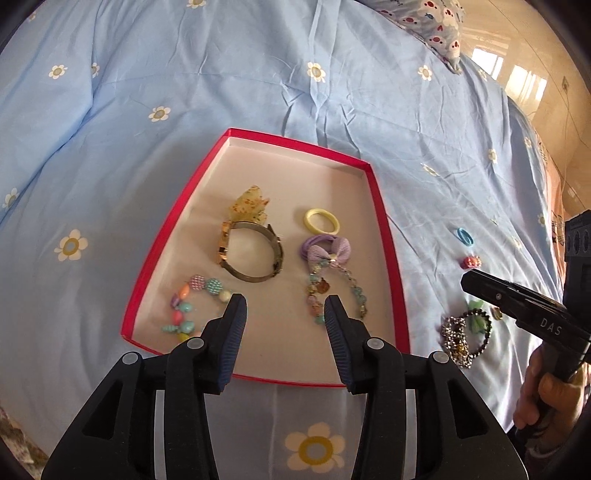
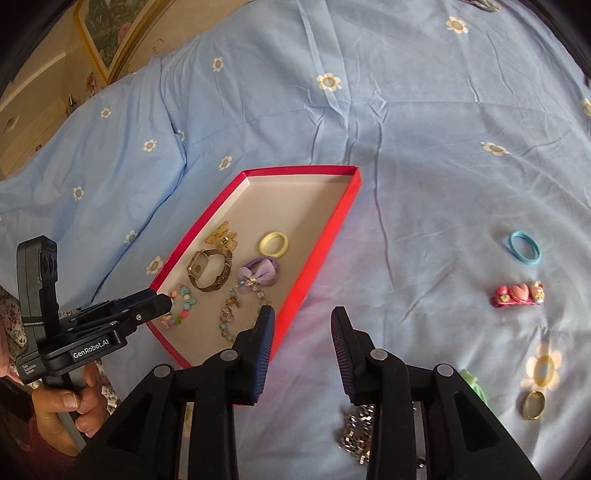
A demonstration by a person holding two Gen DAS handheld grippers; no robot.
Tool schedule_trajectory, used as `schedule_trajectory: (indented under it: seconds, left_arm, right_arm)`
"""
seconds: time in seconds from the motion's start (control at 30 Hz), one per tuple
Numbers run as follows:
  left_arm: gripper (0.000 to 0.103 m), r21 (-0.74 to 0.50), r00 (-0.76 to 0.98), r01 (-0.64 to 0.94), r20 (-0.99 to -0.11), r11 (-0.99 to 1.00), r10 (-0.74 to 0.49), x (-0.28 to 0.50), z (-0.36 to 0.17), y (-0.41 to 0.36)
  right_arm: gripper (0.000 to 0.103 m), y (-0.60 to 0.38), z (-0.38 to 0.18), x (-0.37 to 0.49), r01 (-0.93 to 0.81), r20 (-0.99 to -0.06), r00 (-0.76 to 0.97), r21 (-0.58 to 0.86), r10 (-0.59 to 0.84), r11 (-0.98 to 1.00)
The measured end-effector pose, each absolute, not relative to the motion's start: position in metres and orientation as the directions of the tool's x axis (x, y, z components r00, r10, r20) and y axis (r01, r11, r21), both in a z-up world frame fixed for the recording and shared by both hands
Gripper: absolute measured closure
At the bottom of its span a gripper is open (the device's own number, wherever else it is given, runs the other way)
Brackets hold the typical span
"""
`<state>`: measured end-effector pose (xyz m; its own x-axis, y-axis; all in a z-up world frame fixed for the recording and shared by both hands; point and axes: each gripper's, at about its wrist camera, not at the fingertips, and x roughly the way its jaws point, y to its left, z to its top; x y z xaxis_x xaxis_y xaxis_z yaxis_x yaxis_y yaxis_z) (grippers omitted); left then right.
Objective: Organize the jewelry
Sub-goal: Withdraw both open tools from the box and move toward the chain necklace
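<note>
The red tray's (image 1: 384,206) far half lies bare; jewelry crowds its near half.

Black left gripper (image 1: 285,308) with ribbed blue pads (image 1: 236,332), silver screws

A bed covered with a light blue sheet (image 2: 424,122) printed with small white flowers carries everything. A shallow red box (image 1: 384,236) lies on it, left of the middle. To the right of the box, directly on the sheet, lie a blue hair tie (image 2: 521,247), a pink hair clip (image 2: 517,294), a gold ring (image 2: 533,405) and, nearer, a sparkling bracelet (image 1: 458,338) with a green piece. A patterned pillow (image 1: 439,22) lies at the far right.
</note>
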<state>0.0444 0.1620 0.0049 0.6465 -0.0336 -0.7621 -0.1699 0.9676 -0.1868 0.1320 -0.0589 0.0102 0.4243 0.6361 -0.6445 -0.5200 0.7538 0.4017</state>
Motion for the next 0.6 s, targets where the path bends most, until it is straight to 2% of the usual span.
schedule_trajectory:
  seconds: [0.6]
  left_arm:
    - [0.061,-0.196,0.605,0.04,-0.775,0.98,-0.179,0.055,0.002,0.072]
  right_arm:
    - [0.067,-0.175,-0.008,0.12,-0.322,-0.681,0.529,0.391,0.507,0.862]
